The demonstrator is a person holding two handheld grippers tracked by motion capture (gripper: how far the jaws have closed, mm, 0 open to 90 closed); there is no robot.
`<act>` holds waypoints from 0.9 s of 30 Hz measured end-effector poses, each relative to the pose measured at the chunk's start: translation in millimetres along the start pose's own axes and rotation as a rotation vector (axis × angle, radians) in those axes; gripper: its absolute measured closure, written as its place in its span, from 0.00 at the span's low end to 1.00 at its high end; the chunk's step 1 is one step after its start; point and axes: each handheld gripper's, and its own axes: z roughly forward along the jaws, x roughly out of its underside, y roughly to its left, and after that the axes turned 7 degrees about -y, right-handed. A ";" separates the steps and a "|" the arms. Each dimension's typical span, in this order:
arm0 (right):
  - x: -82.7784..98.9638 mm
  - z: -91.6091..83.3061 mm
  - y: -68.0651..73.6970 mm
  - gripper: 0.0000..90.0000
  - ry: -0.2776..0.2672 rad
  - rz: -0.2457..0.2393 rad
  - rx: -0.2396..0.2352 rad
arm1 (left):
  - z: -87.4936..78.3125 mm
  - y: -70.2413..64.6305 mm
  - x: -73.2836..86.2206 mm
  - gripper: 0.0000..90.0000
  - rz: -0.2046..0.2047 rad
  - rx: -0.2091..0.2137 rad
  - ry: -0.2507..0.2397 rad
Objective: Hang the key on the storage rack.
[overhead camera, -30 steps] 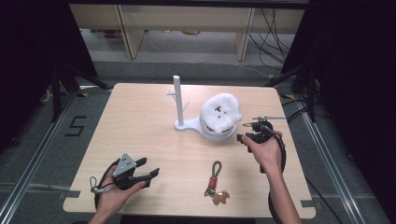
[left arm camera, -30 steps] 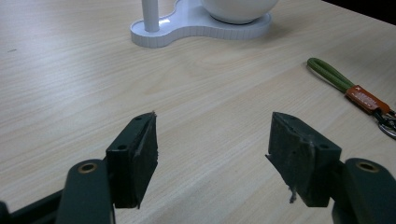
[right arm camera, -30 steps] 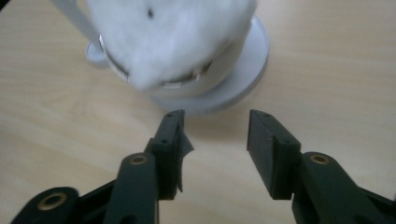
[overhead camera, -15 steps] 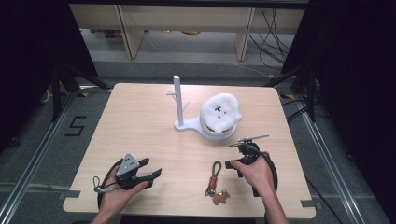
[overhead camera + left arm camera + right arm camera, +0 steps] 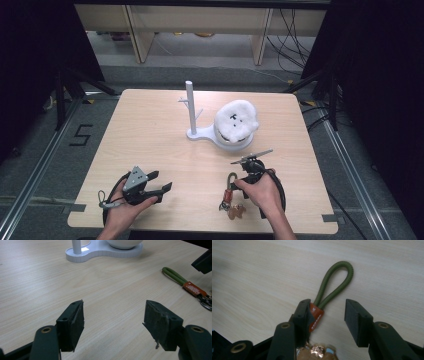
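A keychain point(image 5: 228, 196) lies near the table's front edge: a green cord loop point(image 5: 337, 282), an orange tag point(image 5: 315, 316), a metal ring and a brown charm point(image 5: 235, 212). My right gripper point(image 5: 236, 186) hangs over it, pointing down. In the right gripper view the right gripper point(image 5: 327, 306) is open and its jaws have just been opening. The tag and the cord's lower end lie between them, the tag against one jaw and the other jaw apart. My left gripper point(image 5: 161, 181) rests at the front left, open and with nothing in it point(image 5: 113, 315). The keychain point(image 5: 183, 281) lies off to its right.
A white stand point(image 5: 191, 107) with an upright post and short pegs sits mid-table on the wooden table point(image 5: 150, 130). Its base point(image 5: 100, 251) carries a white bowl with a fluffy white thing point(image 5: 236, 122) on top. Dark floor, cables and shelving surround the table.
My right hand has come from beside the bowl toward the table's front and lower, over the keychain. The left hand has stayed where it was.
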 end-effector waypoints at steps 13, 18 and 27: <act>-3.4 12.9 13.0 0.60 0.063 -0.031 -0.018 | 0.9 0.0 2.1 0.36 -0.002 0.013 -0.008; 0.1 16.3 18.7 0.60 0.088 -0.022 0.005 | -0.3 -0.2 1.2 0.36 0.001 0.002 -0.006; -0.1 20.8 22.0 0.60 0.116 -0.018 0.032 | 0.3 -1.7 1.5 0.36 0.000 0.009 -0.022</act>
